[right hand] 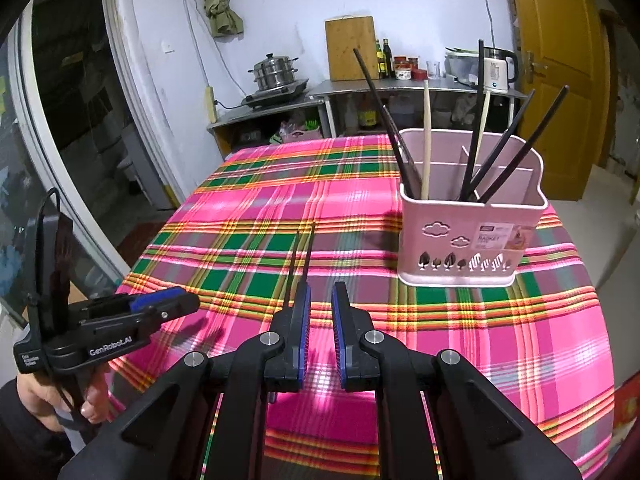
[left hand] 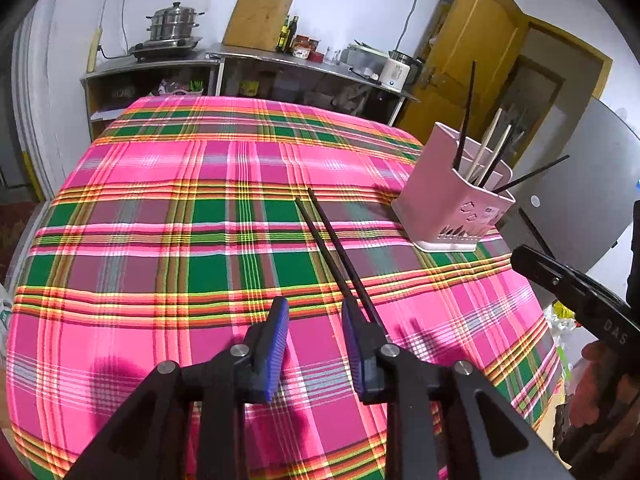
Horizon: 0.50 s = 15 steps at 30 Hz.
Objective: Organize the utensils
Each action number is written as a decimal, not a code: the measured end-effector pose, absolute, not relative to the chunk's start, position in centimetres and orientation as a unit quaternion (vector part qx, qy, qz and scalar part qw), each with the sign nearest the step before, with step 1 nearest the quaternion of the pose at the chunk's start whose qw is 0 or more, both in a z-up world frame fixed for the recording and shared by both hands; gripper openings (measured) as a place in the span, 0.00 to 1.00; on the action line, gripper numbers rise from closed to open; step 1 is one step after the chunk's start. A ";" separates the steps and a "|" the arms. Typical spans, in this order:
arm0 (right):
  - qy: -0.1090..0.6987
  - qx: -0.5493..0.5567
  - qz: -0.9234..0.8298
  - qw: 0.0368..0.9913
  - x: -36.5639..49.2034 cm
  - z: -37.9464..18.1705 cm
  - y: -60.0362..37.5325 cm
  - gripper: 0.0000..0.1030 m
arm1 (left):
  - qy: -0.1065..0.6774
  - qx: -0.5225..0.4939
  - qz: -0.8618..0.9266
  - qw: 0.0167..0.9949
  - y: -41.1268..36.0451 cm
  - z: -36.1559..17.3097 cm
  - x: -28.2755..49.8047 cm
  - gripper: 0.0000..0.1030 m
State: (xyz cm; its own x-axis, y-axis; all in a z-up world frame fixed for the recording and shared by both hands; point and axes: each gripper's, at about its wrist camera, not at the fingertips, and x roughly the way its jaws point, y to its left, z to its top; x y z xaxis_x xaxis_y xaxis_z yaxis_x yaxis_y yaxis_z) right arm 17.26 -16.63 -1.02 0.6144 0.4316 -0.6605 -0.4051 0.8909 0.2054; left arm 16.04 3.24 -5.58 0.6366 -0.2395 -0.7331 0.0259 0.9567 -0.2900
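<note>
Left gripper point(left hand: 315, 312) sat narrow-open over plaid cloth point(left hand: 160, 200), jaws empty. Right gripper point(right hand: 321, 300) likewise narrow-open, holding nothing. I saw two black chopsticks point(left hand: 332, 248) flat on cloth, running toward 12 from left jaws, near ends beside its right pad. Pink holder point(right hand: 468, 236) stood at 1 o'clock from right gripper, chopsticks upright inside.

Left gripper point(right hand: 182, 305), black body: "GenRobot.AI" is read in white along its side; a small white block at the rear is printed too small to be read.

Right gripper point(left hand: 520, 256), black arm: "DAS" is read in grey letters.

Pink plastic utensil holder point(right hand: 460, 256), white sticker: "BASKET" is read; the remaining print is illegible.
</note>
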 end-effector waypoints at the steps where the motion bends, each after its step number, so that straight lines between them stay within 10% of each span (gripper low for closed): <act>1: 0.373 0.018 0.233 0.898 17.3 -1.1 -16.6 0.11 | 0.422 -0.128 -0.073 0.895 3.2 -5.8 16.3 0.26; 15: 0.403 0.013 0.238 0.884 19.4 -4.0 -15.8 0.11 | 0.444 -0.154 -0.074 0.879 1.9 -9.4 23.4 0.26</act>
